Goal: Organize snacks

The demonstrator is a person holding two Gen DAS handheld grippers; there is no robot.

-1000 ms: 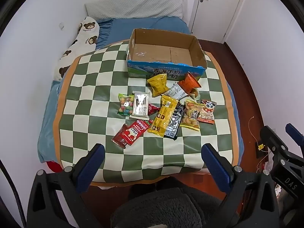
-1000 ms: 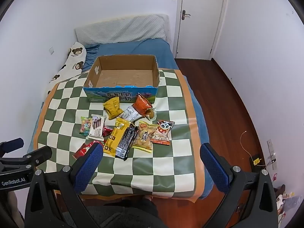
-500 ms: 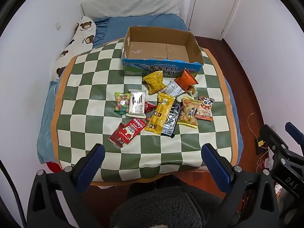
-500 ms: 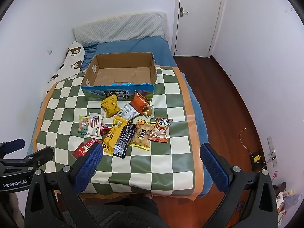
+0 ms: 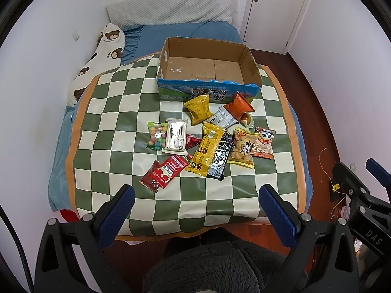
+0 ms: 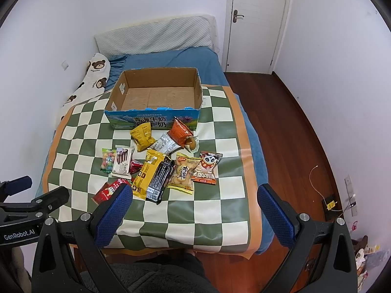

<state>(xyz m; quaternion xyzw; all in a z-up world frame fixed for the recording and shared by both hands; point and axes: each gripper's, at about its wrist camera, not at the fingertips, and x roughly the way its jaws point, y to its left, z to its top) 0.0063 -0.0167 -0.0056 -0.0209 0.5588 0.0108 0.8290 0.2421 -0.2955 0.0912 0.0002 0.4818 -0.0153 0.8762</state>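
Observation:
Several snack packets lie in a loose heap on a green-and-white checked cloth [image 5: 117, 131] over a bed. Among them are a red packet [image 5: 166, 172], a long yellow packet [image 5: 207, 150], a black packet [image 5: 221, 156] and an orange bag [image 5: 238, 106]. Behind the heap stands an open cardboard box [image 5: 207, 66], nothing inside it. My left gripper [image 5: 195, 206] hovers open over the near edge of the cloth, holding nothing. My right gripper [image 6: 194, 206] is open too, near the front edge, with the red packet [image 6: 107, 191] partly behind its left finger.
A bear-print pillow [image 5: 97, 58] lies along the left wall and a grey pillow [image 5: 171, 7] at the head. A white door [image 6: 256, 22] and wooden floor [image 6: 293, 131] are on the right. A dark fleecy garment [image 5: 215, 268] fills the bottom.
Both grippers have tilted or drawn back slightly, so the box and snacks sit a little differently in each view. Nothing on the cloth has moved; both grippers stay open.

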